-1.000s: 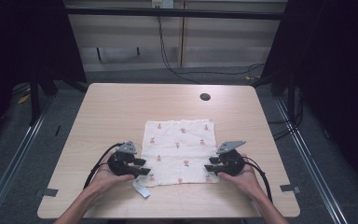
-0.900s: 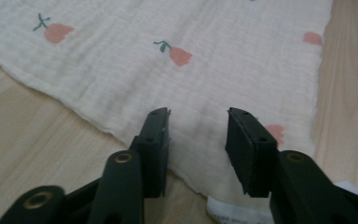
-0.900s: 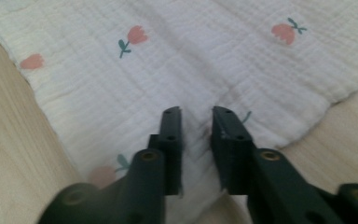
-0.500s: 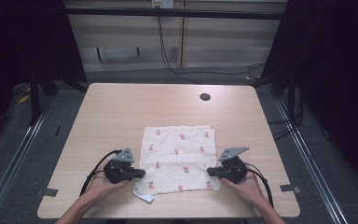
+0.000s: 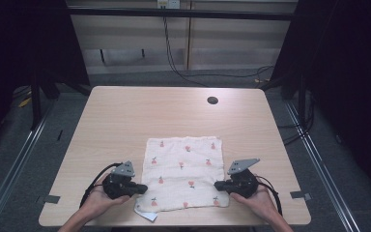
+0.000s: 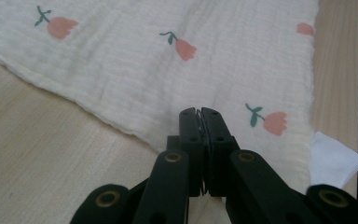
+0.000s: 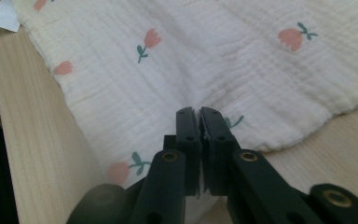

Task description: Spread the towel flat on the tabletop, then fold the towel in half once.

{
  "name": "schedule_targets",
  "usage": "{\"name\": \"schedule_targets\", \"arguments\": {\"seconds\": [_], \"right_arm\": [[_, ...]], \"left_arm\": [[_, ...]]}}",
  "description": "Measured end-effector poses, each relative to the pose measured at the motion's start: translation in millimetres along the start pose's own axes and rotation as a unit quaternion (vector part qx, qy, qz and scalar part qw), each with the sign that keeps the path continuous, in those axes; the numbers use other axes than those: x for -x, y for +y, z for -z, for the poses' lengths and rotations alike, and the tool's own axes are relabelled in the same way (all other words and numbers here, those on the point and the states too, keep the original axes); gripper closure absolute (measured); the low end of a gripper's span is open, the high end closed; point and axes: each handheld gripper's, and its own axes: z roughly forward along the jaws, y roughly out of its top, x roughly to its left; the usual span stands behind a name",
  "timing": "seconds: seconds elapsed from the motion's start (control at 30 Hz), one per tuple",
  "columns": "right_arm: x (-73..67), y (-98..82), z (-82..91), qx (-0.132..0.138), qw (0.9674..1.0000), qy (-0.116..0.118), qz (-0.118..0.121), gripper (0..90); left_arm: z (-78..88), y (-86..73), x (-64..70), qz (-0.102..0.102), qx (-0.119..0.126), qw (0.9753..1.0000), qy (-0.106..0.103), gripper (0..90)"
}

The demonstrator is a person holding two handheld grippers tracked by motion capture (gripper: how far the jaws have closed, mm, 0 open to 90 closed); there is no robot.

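Wood table (image 5: 125, 121), tulip cloth (image 5: 183, 169) flat, both grippers pinching edges

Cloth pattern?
Cream cloth with pink tulips on green stems; clearest in the left gripper view.

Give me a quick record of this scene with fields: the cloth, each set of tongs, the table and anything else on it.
cloth: cream cloth with pink flower print, flat on the table's near half
label: white tag at the cloth's near left corner
left tongs: left tongs shut on the cloth's left edge, jaws pressed together
right tongs: right tongs shut on the cloth's right edge
table: light wooden table with a dark round hole near the far edge
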Motion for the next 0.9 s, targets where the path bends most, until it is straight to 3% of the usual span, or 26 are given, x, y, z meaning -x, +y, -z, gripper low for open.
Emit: {"name": "schedule_targets", "arguments": {"seconds": [0.17, 0.23, 0.33, 0.6, 0.7, 0.9], "right_arm": [[3.1, 2.3, 5.2, 0.019, 0.9998, 0.001, -0.005, 73.6], [6.4, 5.1, 9.4, 0.032, 0.9994, -0.003, -0.012, 72.4], [15.3, 10.3, 14.3, 0.047, 0.9987, -0.011, -0.019, 71.2], [38.0, 28.1, 17.4, 0.065, 0.997, -0.034, -0.025, 71.2], [54.5, 39.0, 12.9, 0.068, 0.9958, -0.055, -0.028, 71.5], [83.6, 55.9, 2.2, 0.074, 0.9937, -0.073, -0.043, 71.7]], "left_arm": [[4.0, 0.6, -3.9, 0.006, 0.018, 0.9998, -0.011, 80.5], [5.4, 1.7, -4.7, 0.01, 0.023, 0.9996, -0.012, 72.9], [10.6, 8.3, -9.6, 0.021, 0.048, 0.9986, -0.007, 68.7], [12.5, 14.1, -25.3, 0.042, 0.045, 0.9976, 0.031, 59.8], [16.8, 20.7, -32.8, 0.049, 0.051, 0.9966, 0.044, 55.8], [22.9, 33.0, -48.5, 0.058, 0.062, 0.9936, 0.076, 52.1]]}}
